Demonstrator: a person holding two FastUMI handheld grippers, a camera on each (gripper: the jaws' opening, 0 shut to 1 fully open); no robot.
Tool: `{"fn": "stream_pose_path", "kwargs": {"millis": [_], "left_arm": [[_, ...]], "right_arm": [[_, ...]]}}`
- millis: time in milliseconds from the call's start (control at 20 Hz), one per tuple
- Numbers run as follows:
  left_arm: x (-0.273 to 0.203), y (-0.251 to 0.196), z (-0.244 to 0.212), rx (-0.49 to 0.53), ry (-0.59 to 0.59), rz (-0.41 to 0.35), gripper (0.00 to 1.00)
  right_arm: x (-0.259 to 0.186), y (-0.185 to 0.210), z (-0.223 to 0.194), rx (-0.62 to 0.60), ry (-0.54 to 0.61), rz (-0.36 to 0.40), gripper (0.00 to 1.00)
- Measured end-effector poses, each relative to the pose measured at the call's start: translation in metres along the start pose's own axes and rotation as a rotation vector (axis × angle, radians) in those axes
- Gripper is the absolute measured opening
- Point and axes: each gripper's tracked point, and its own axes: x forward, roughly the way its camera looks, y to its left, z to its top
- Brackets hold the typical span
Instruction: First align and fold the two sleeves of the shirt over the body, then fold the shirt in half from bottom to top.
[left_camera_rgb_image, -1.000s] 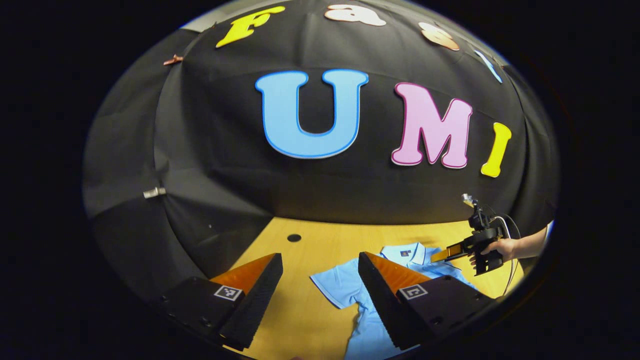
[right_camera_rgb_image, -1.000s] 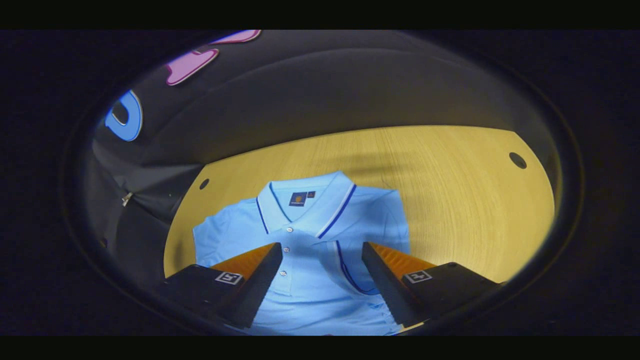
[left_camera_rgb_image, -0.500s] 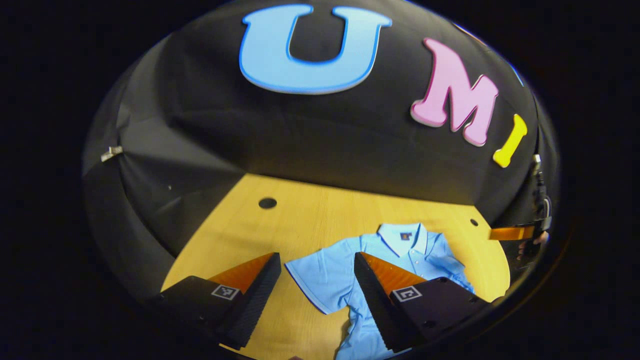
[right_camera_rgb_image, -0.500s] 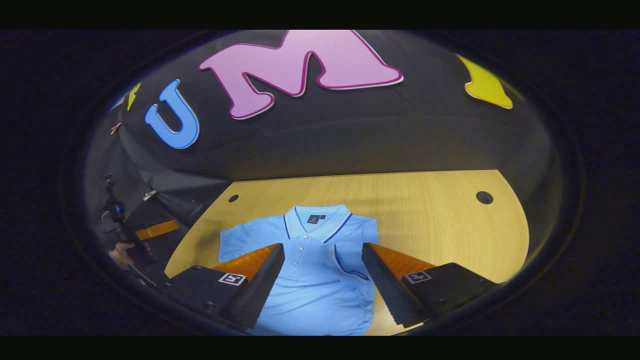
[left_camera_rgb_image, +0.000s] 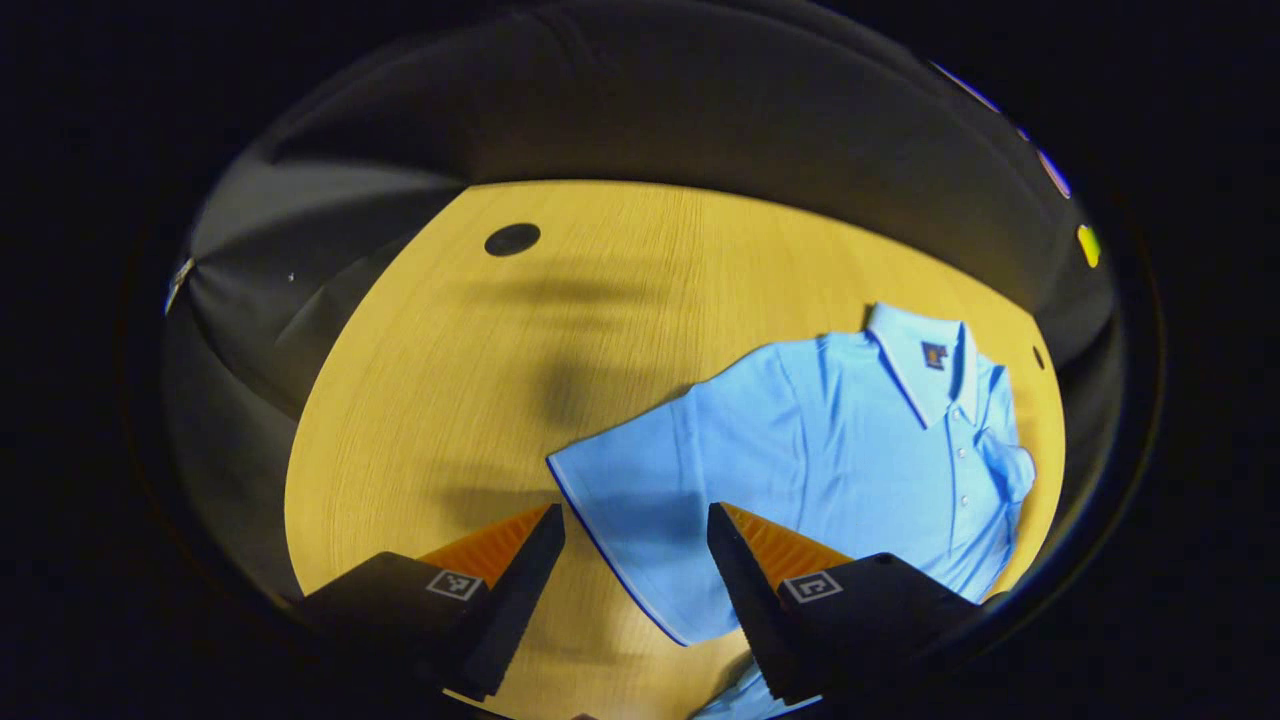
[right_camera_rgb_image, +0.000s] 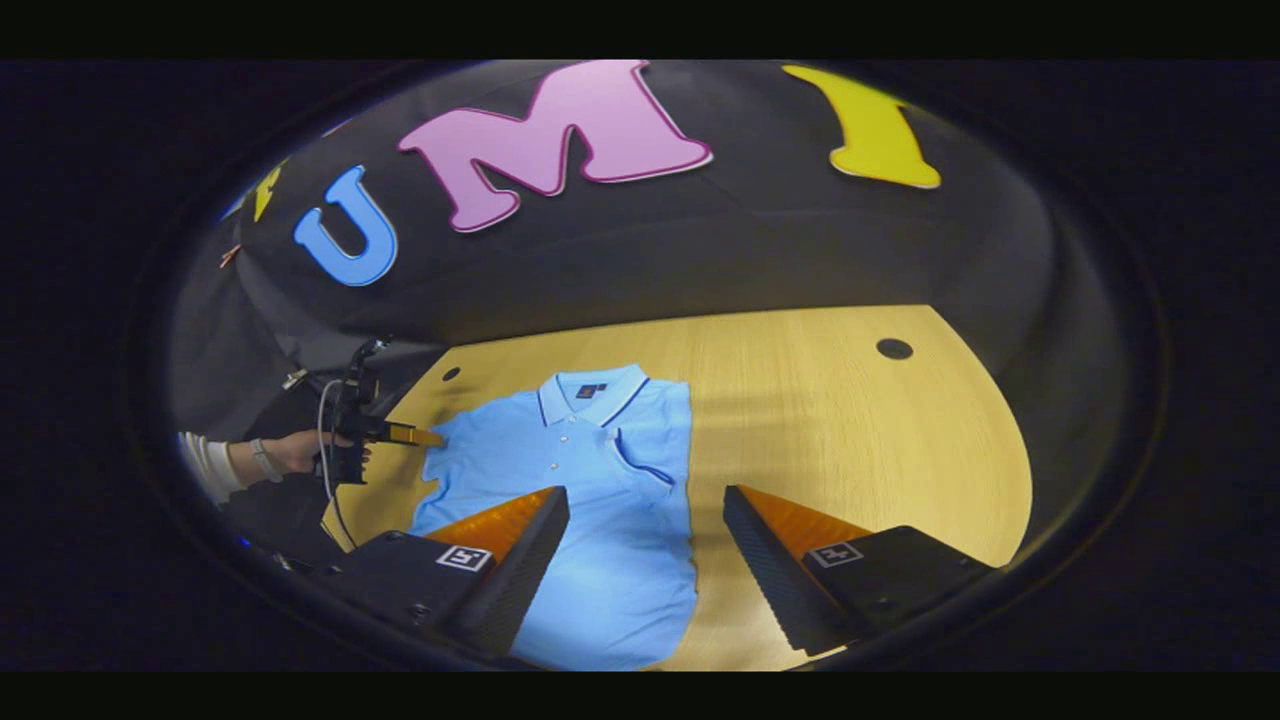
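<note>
A light blue polo shirt (left_camera_rgb_image: 850, 450) lies flat on the wooden table (left_camera_rgb_image: 620, 300), collar at the far side. Its spread sleeve (left_camera_rgb_image: 640, 500) points at my left gripper (left_camera_rgb_image: 635, 540), which hangs open just above the sleeve's hem. In the right gripper view the shirt (right_camera_rgb_image: 590, 500) shows one sleeve (right_camera_rgb_image: 655, 455) folded over the body and the other sleeve (right_camera_rgb_image: 470, 445) spread out to the left. The left gripper (right_camera_rgb_image: 432, 438), held by a hand, hovers at that spread sleeve. My right gripper (right_camera_rgb_image: 645, 520) is open above the shirt's right edge, holding nothing.
The table has round holes (left_camera_rgb_image: 512, 239) (right_camera_rgb_image: 893, 348) near its far corners. Black cloth walls close off the table's back and sides. A person's hand and sleeve (right_camera_rgb_image: 235, 465) reach in from the left in the right gripper view. Bare wood (right_camera_rgb_image: 850, 430) lies right of the shirt.
My left gripper has tipped down and come close over the spread sleeve. My right gripper has drawn back and to the right of the shirt. Both stay open.
</note>
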Motion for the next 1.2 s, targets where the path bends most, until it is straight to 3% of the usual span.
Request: {"fn": "stream_pose_path", "kwargs": {"millis": [50, 100, 200, 450, 600, 850, 1150, 1200], "left_arm": [[0.003, -0.001, -0.006, 0.012, 0.032, 0.002, 0.93], [0.005, -0.002, 0.002, 0.022, -0.012, 0.003, 0.92], [0.006, -0.008, 0.003, 0.047, 0.003, -0.018, 0.91], [0.008, -0.036, 0.002, 0.121, 0.008, -0.06, 0.09], [-0.016, -0.05, 0.008, 0.172, -0.006, -0.126, 0.06], [-0.076, -0.111, 0.048, 0.332, -0.199, -0.269, 0.06], [-0.07, -0.193, 0.026, 0.497, -0.171, -0.346, 0.06], [-0.063, -0.202, 0.015, 0.505, -0.127, -0.358, 0.12]], "right_arm": [[0.0, -0.005, -0.003, 0.01, 0.003, -0.009, 0.91], [0.0, -0.01, -0.004, 0.014, 0.002, -0.023, 0.98], [0.002, -0.013, -0.002, 0.034, -0.002, -0.033, 0.98], [0.005, -0.005, 0.001, 0.05, -0.016, -0.014, 0.98], [0.003, -0.009, 0.005, 0.035, -0.042, -0.042, 0.98], [-0.001, -0.012, 0.007, 0.031, -0.057, -0.068, 0.98], [-0.001, -0.003, 0.0, 0.027, -0.044, -0.062, 0.98], [-0.001, -0.004, -0.003, 0.025, -0.041, -0.07, 0.98]]}}
